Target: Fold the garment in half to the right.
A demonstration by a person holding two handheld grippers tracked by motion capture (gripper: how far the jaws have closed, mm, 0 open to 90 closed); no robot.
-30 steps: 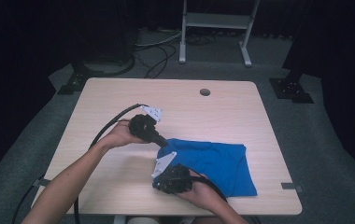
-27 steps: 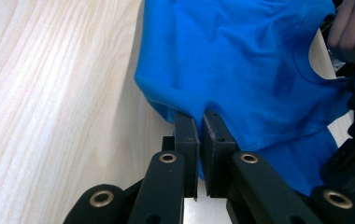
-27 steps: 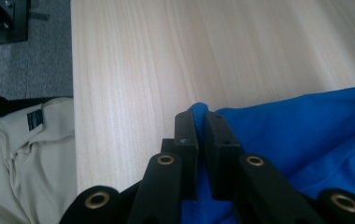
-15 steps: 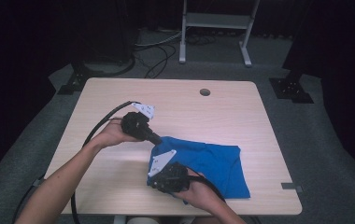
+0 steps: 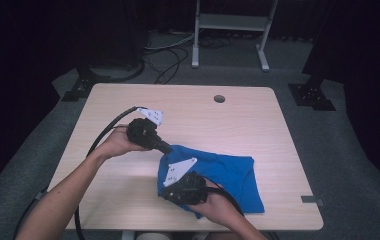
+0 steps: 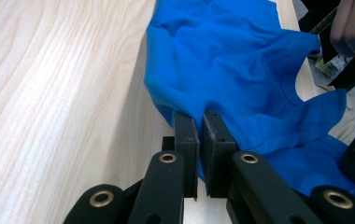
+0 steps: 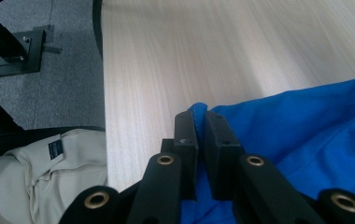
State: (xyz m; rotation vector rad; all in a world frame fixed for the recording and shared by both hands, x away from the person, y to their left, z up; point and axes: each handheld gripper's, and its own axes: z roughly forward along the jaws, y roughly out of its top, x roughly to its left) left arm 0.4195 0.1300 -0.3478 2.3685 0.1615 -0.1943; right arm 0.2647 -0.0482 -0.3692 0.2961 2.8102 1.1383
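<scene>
Fingers of the left gripper (image 6: 199, 126) were pinched nearly together on a fold of the blue cloth (image 6: 250, 70), only a thin slit between the pads, fabric bunched at the tips and spilling away ahead and to the right of them. Right gripper (image 7: 199, 123) was likewise clamped, a sliver of the cloth's edge caught between its fingers (image 7: 186, 135), the rest of the cloth (image 7: 306, 135) spreading off to the right of the tips. Bare table (image 7: 222, 51) wood lay ahead of the right tips; bare wood also lay left of the left tips.

From the high view, the left gripper (image 5: 164, 148) met the cloth (image 5: 230, 172) at its far-left corner, and the right gripper (image 5: 170, 187) sat at the near-left edge, the two close together but apart. Cloth lay mostly flat on the table (image 5: 228, 120) to the right of both, with the gripped edge raised a little.

Hard to make out: the right gripper's tips in the high view, covered by its own body and grey plate. How much fabric sat inside either grip could not be told. Near corner of the cloth was hidden under the right hand (image 5: 218, 205). In the left gripper view, part of the other hand (image 6: 353, 28) and dark gripper parts were cut off at the right edge. Beige clothing (image 7: 35, 177) showed below the table edge in the right gripper view, partly cut off.
</scene>
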